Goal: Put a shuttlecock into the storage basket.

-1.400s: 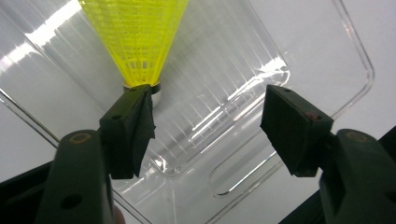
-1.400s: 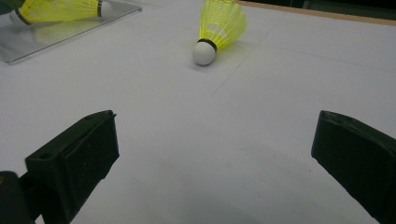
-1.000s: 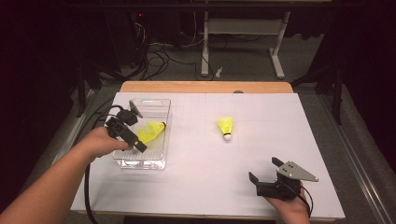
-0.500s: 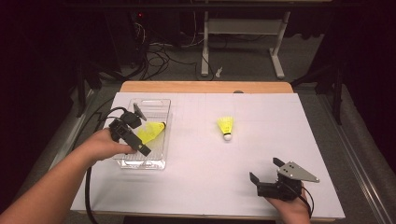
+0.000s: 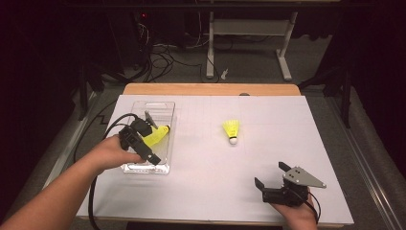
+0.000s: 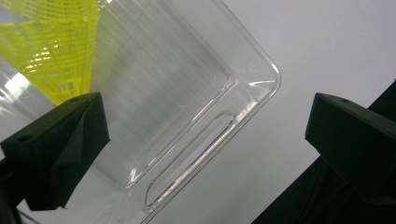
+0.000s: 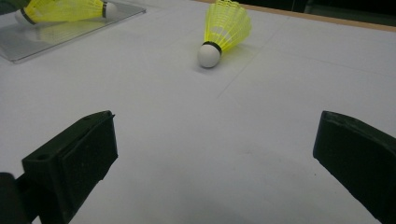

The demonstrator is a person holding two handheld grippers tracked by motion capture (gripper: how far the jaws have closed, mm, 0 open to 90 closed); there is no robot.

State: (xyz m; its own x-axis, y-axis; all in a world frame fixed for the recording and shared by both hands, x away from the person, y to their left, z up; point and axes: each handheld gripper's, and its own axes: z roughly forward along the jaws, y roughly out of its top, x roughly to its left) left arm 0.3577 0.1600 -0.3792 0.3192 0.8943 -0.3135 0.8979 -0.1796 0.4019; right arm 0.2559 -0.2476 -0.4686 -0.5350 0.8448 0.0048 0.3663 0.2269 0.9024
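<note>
A yellow shuttlecock [image 5: 158,135] lies on its side in a clear plastic tray [image 5: 163,108] at the table's left. My left gripper [image 5: 144,143] hangs over that tray, open. Its jaws have just been opening and nothing is between them. In the left gripper view the yellow skirt [image 6: 51,51] lies just beyond one jaw, over the tray floor [image 6: 177,93]. A second yellow shuttlecock [image 5: 231,129] rests on the white table top, cork toward the near side. My right gripper [image 5: 272,178] sits open near the front right edge, well short of that shuttlecock [image 7: 224,28].
White paper [image 5: 287,124] covers the table, with a wooden strip [image 5: 210,89] at the far edge. A black cable [image 5: 93,191] trails from the left gripper off the front. In the right gripper view the tray [image 7: 56,39] with its shuttlecock [image 7: 60,10] lies far left.
My left hand has shifted slightly toward the near side over the tray, while the shuttlecock stays lying in it. The right gripper has not moved.
</note>
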